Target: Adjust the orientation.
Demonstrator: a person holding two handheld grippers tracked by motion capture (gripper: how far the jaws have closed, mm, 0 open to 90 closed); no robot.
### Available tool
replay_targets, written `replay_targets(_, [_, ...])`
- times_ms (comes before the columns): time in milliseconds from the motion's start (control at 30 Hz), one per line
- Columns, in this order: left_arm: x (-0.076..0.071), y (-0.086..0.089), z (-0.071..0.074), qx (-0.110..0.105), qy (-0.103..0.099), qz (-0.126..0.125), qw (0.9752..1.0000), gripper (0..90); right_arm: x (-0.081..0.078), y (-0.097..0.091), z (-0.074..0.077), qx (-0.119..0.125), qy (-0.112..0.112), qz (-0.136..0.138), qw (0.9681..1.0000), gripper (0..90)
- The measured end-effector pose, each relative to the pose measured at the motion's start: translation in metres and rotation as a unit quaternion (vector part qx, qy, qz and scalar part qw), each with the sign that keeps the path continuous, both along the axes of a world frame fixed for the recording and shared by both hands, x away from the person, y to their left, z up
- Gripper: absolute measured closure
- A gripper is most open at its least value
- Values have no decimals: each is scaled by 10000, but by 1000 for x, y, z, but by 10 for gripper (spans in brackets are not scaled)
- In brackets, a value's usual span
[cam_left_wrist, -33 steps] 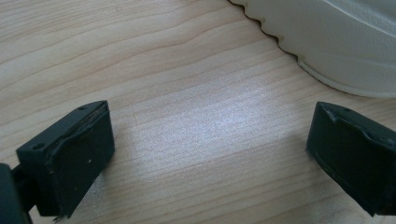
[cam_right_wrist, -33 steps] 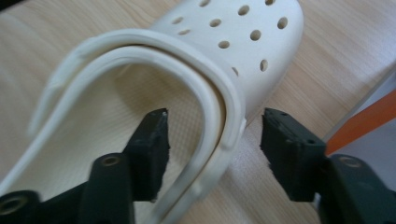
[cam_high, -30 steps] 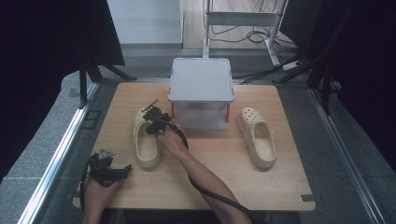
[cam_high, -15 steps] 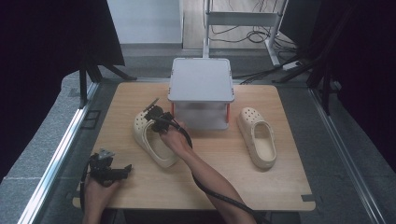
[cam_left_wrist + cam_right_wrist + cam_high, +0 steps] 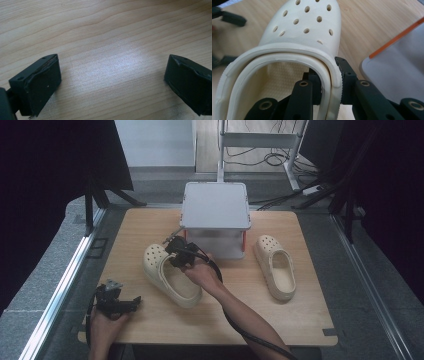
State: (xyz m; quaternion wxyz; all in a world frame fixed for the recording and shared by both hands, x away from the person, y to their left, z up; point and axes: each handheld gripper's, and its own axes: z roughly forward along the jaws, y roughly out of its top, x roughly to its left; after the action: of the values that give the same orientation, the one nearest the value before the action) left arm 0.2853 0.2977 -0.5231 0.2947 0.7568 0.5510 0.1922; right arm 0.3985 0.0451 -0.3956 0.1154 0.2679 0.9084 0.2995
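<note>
- The right tool (image 5: pixel 179 256) is carried on a forearm stretched diagonally from the bottom edge of the high view toward the middle of the tabletop (image 5: pixel 300 315), with its cable trailing back along the arm.
- The right tool is clamped on the side wall of the left clog (image 5: pixel 170 276); in the right gripper view one jaw is seen inside the opening and the other outside, with the rim (image 5: pixel 332 75) pinched between them.
- The left clog is seen lying at an angle at centre-left of the tabletop, just in front of the grey box (image 5: pixel 216 217), toe toward the box.
- The left tool (image 5: pixel 131 301) is held low by a hand at the near-left corner of the tabletop, pointing toward the middle.
- In the left gripper view its jaws are seen standing wide apart over bare wood, with nothing between them.
- The right clog (image 5: pixel 276 266) is seen lying well apart, to the right of the box.
- The heel of the left clog is partly covered by the right hand (image 5: pixel 200 272) in the high view, and whether it is lifted off the wood cannot be told.
</note>
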Motion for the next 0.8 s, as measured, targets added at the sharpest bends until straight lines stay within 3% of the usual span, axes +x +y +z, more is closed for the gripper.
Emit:
replay_targets(333, [0,0,0,7,5,-8,10000,8,-37,-50,6,313,114,80,9994,758])
replay_targets(633, [0,-1,0,-2,10,25,10000,8,-72,-82,-11,259,87,140,9995,758])
replay_targets(800, [0,-1,0,-6,18,33,10000,8,-88,-100,-30,192,146,108,9997,758])
